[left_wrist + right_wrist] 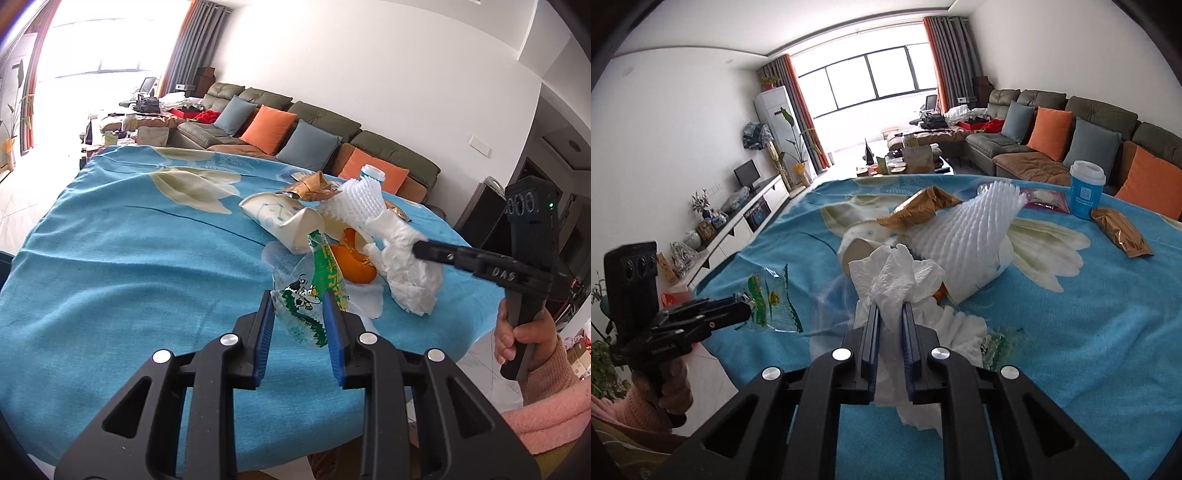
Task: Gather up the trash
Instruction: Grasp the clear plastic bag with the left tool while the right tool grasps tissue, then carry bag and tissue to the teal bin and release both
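Observation:
My left gripper (298,299) is shut on a clear plastic wrapper with green print (308,295), held above the blue tablecloth; it shows in the right wrist view (772,302) too. My right gripper (891,310) is shut on a crumpled white tissue (901,280), also seen in the left wrist view (406,258). Behind them lies a trash pile: a tipped paper cup (284,221), white foam netting (967,225), orange peel (351,262) and a gold foil wrapper (919,210).
A blue lidded cup (1086,192) stands at the far right of the table (110,258). Beside it lie another gold wrapper (1119,232) and a pink packet (1045,199). A sofa with cushions (295,129) runs behind the table.

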Motion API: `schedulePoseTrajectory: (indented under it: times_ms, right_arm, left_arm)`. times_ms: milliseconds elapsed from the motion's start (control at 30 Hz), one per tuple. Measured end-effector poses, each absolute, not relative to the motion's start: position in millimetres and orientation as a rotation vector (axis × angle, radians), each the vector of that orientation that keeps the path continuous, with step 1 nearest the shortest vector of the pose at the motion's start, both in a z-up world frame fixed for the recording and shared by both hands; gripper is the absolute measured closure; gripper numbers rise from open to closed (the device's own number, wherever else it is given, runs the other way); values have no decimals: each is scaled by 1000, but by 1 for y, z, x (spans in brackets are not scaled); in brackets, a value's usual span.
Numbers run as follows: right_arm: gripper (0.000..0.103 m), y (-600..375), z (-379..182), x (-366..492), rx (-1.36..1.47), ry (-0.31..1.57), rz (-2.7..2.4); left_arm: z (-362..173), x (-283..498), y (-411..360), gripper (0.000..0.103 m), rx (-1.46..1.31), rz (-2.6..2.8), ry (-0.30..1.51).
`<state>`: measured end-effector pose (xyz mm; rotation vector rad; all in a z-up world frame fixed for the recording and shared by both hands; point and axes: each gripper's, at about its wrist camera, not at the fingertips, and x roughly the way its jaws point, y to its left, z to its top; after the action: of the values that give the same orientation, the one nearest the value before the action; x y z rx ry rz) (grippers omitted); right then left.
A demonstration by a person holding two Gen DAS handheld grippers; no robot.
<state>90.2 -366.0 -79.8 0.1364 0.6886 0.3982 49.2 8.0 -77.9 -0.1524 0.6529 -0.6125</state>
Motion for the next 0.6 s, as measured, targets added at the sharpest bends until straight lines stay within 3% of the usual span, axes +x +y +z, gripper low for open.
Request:
schedulePoseTrajectory:
  times_ms: [233, 600]
  right_arm:
    - [92, -357, -49, 94, 220, 605, 504]
    - [92, -259, -45, 125, 139, 617, 747]
  left_arm:
    - [-69, 45, 40, 76, -180, -537, 618]
    - [-54, 38, 117, 76, -217, -339, 568]
